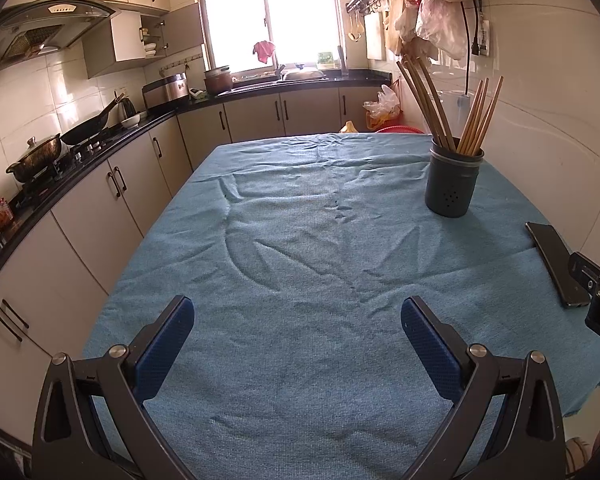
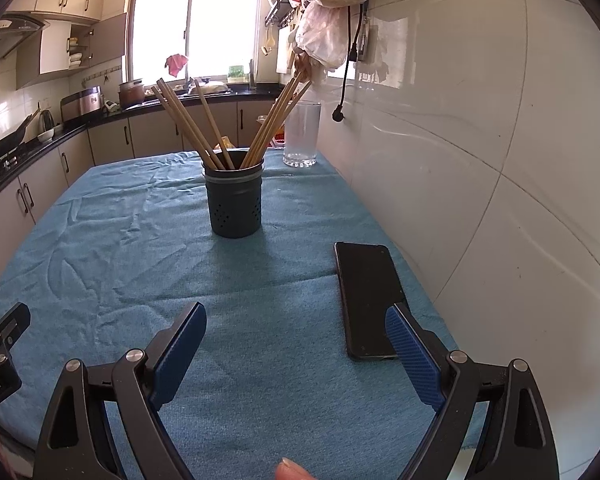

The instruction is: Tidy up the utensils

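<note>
A dark grey utensil holder (image 1: 452,182) stands upright on the blue tablecloth (image 1: 300,240), far right in the left wrist view and at centre in the right wrist view (image 2: 235,204). Several wooden chopsticks (image 1: 474,120) stand in it, fanned into two bunches (image 2: 192,124). My left gripper (image 1: 298,320) is open and empty over the near cloth. My right gripper (image 2: 296,326) is open and empty, well short of the holder; its right finger (image 2: 414,354) overlaps the phone's near end.
A black phone (image 2: 366,296) lies flat on the cloth by the tiled wall, also in the left wrist view (image 1: 556,262). A clear glass (image 2: 301,136) stands at the far table edge. Kitchen counter with pans (image 1: 84,128) runs along the left.
</note>
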{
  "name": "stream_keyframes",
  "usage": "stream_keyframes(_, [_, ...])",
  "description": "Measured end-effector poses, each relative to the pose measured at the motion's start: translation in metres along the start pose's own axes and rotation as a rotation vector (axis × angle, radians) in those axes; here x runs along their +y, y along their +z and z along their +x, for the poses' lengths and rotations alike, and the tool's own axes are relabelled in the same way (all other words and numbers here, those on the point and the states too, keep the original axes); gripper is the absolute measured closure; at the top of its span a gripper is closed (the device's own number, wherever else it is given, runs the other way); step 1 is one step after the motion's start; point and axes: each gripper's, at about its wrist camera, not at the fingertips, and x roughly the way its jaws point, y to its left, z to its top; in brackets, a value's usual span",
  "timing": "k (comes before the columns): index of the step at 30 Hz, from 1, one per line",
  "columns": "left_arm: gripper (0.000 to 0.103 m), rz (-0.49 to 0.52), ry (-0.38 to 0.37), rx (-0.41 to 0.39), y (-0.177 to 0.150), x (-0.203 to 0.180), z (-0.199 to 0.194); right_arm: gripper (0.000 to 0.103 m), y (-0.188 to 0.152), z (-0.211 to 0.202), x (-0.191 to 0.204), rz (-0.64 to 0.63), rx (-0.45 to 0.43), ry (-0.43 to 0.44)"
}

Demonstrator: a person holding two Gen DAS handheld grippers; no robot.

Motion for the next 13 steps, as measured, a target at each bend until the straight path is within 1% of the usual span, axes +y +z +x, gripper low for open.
stream_keyframes(10, [0.000, -0.013, 0.003, 0.006, -0.002, 0.005, 0.001, 0.009, -0.002, 0.004, 0.008, -0.018, 0.013, 0.009])
stream_keyframes(11, [0.000, -0.024, 0.008, 0.006, -0.002, 0.011, 0.003, 0.009, -0.002, 0.005, 0.011, -0.024, 0.017, 0.013])
stream_keyframes(13, [0.000, -0.060, 0.042, 0.014, 0.001, 0.025, 0.009, 0.009, -0.001, 0.009, 0.019, -0.047, 0.028, 0.040])
